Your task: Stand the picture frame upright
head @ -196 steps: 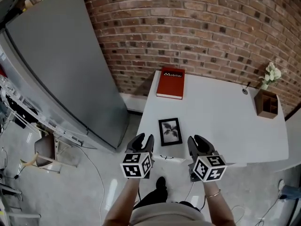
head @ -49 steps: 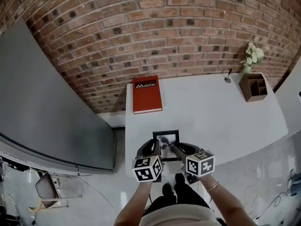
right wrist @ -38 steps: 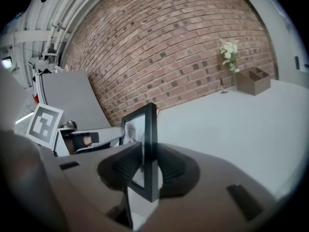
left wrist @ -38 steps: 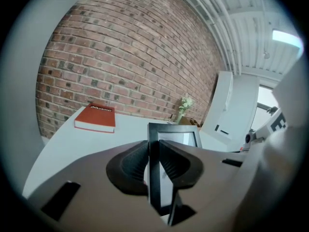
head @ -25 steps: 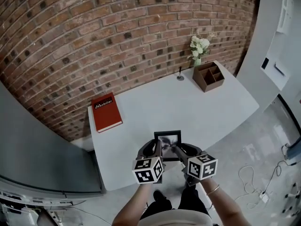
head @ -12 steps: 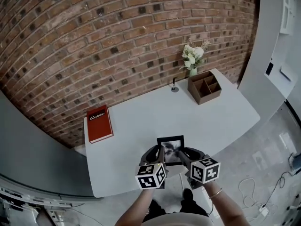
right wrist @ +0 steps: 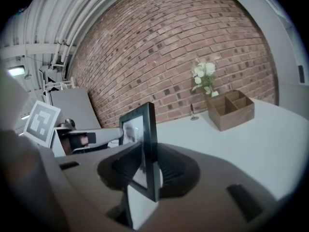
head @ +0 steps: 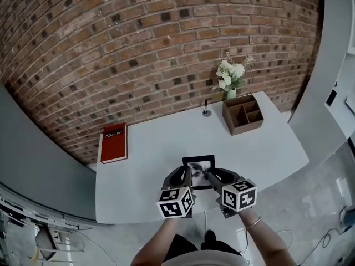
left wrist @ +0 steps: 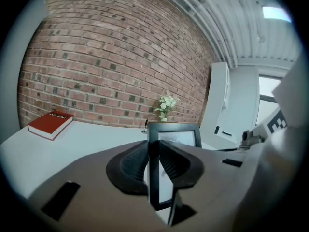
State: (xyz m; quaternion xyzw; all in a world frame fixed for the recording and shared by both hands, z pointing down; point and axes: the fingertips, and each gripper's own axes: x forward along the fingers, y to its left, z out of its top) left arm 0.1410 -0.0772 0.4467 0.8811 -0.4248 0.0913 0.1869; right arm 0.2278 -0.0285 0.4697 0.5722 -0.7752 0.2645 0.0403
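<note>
Picture frame (head: 199,169): small, black rim, glass over grey monochrome print, portrait way up. Held upright over near edge of white table (head: 145,173). Left gripper (head: 181,176) pinching frame's left edge, right gripper (head: 216,176) pinching its right edge, pads pressed on rim. Farther off: red book (head: 113,143) at table's left; wooden organizer (head: 244,114) and white flowers (head: 230,73) by brick wall (head: 155,43).

A brick wall (head: 166,43) curves from 9 to 2 o'clock behind the white worktop (head: 161,143). A grey panel (head: 39,165) stands at 8 o'clock and a pale wall section (head: 327,76) at 3. Glossy grey floor (head: 316,204) shows at 4 o'clock. A ceiling light (left wrist: 276,13) glows overhead.
</note>
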